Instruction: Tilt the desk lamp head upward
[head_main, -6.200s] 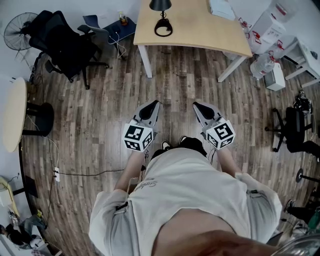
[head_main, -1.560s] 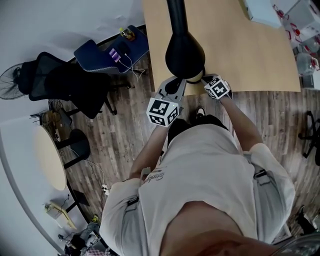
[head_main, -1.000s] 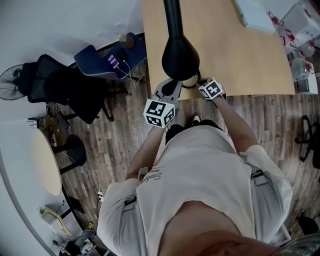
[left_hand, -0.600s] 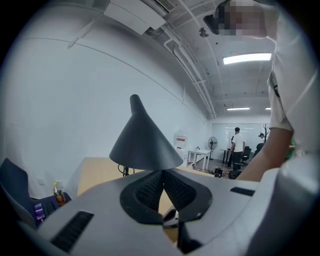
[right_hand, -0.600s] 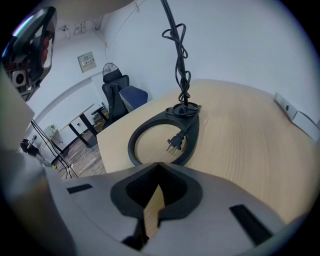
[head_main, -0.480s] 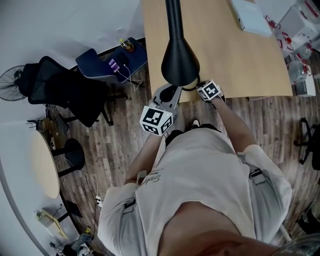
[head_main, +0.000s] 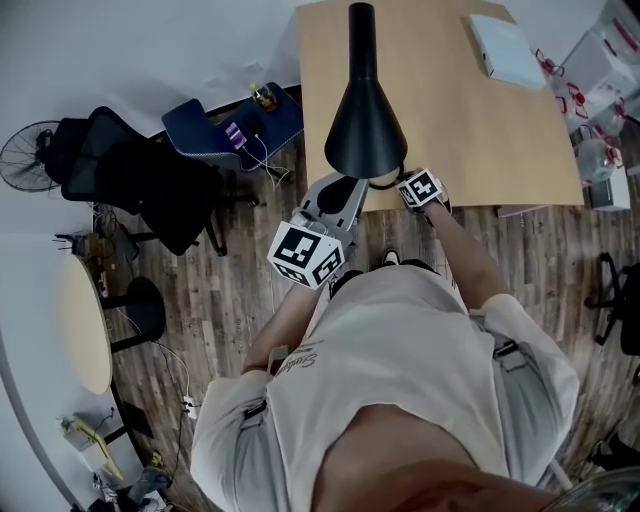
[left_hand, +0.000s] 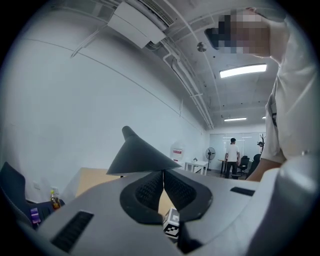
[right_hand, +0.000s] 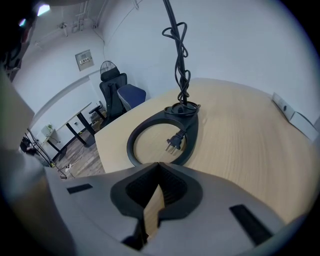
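The black cone-shaped lamp head (head_main: 365, 130) hangs over the near edge of the wooden desk (head_main: 480, 140). My left gripper (head_main: 343, 188) sits just under the shade's near rim at its left, shut with nothing in it. In the left gripper view the shade (left_hand: 142, 152) rises right beyond the shut left gripper (left_hand: 163, 173). My right gripper (head_main: 402, 181) is low beside the shade's right rim, its tips hidden there. In the right gripper view the right gripper (right_hand: 159, 166) is shut, pointing at the lamp's ring base (right_hand: 141, 131), loose plug (right_hand: 174, 142) and coiled cord (right_hand: 181, 65).
A white box (head_main: 508, 48) lies at the desk's far right. Office chairs (head_main: 130, 180) and a blue seat with small items (head_main: 235, 125) stand left of the desk. A round table (head_main: 80, 320) and a fan (head_main: 25, 155) are further left. Boxes (head_main: 610, 60) stand at right.
The person has walked from the open floor up to the desk. In the last half second the left gripper's cube has drawn slightly back and the shade shows more of its cone.
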